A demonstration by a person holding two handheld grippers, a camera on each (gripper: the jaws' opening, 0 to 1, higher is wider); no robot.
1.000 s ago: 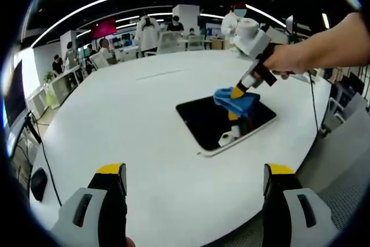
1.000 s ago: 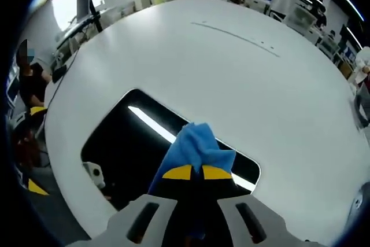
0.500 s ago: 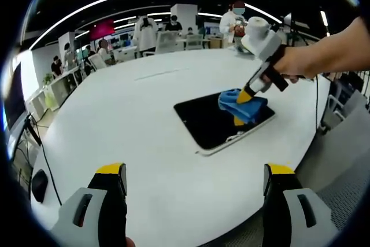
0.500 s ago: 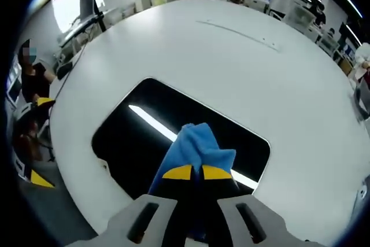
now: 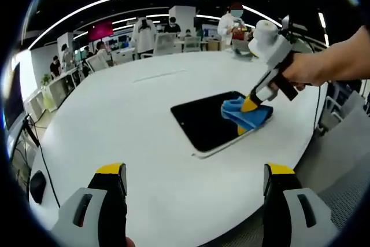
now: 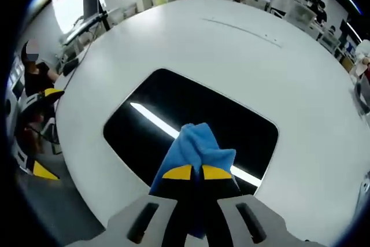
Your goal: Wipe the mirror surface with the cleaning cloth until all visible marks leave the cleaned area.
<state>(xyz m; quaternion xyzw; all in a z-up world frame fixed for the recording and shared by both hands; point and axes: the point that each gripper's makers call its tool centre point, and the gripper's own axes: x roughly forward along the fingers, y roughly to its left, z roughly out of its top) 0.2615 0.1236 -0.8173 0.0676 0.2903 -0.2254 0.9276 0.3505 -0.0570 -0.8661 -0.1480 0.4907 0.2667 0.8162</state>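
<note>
cleaning cloth point(image 6: 195, 146) pinched in right gripper point(image 6: 196, 172) fingers on mirror point(image 6: 191, 111), left gripper point(image 5: 193, 179) fingers wide

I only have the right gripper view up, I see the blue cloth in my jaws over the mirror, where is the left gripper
Observer: The left gripper is held back from the mirror, above the white table, jaws open with nothing in them.
Operator: Which part of the mirror is the cloth on?
Observer: In the left gripper view the blue cloth sits at the mirror's corner nearest the hand holding the right gripper.
Operator: Any marks left?
Observer: None that I can make out on the dark glass.
</note>
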